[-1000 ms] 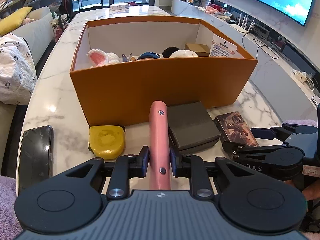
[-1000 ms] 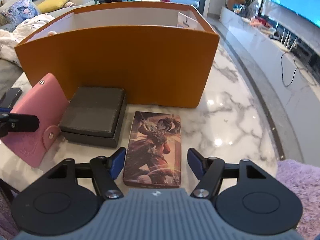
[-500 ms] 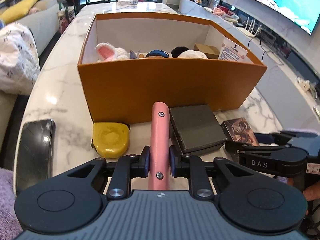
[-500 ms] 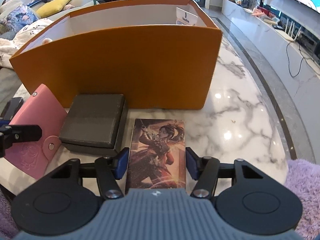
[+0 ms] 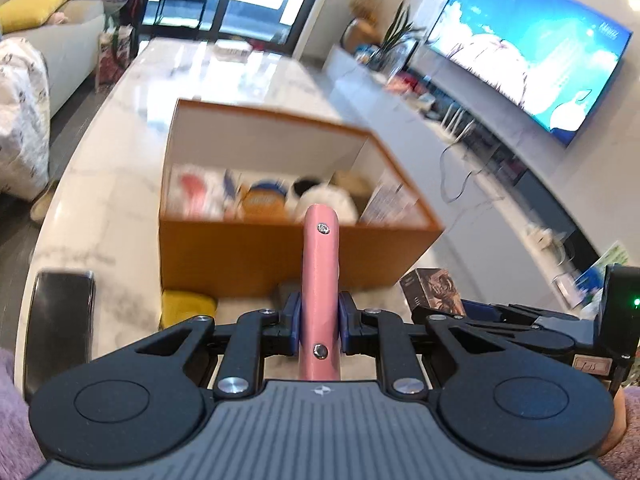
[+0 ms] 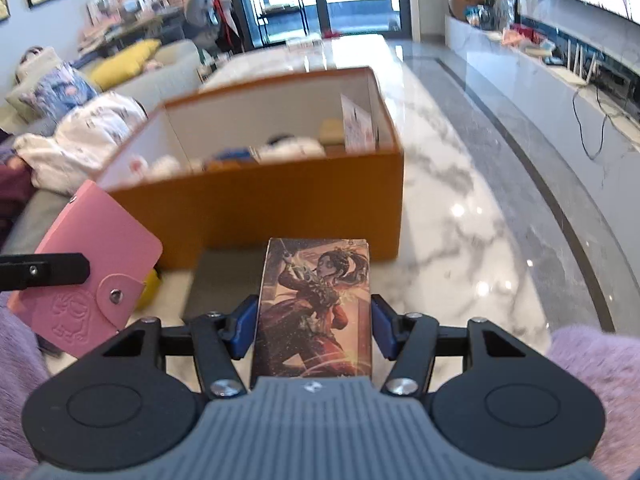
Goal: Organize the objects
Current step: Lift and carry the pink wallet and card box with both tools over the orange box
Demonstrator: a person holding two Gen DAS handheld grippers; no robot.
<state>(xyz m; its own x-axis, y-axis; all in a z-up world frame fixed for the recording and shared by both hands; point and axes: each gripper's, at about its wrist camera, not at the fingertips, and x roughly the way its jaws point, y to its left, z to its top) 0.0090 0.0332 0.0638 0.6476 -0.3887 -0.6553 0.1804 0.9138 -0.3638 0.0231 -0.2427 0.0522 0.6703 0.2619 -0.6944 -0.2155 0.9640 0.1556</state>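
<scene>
Your left tool (image 5: 319, 322) clamps the pink snap-button card wallet (image 5: 320, 280); your right tool (image 6: 313, 326) grips the illustrated card box (image 6: 316, 304). Both hang short of the part-filled orange cardboard box (image 6: 280, 208); a yellow case (image 5: 186, 306) waits on the surface (image 6: 460, 240).

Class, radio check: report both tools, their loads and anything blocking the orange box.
Left tool shut on pink card holder. Right tool shut on illustrated card box. Orange box ahead, open top, partly filled; path looks clear.

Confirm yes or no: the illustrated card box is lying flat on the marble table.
No. The illustrated card box is lifted off the marble table, clamped between the right tongs.
</scene>
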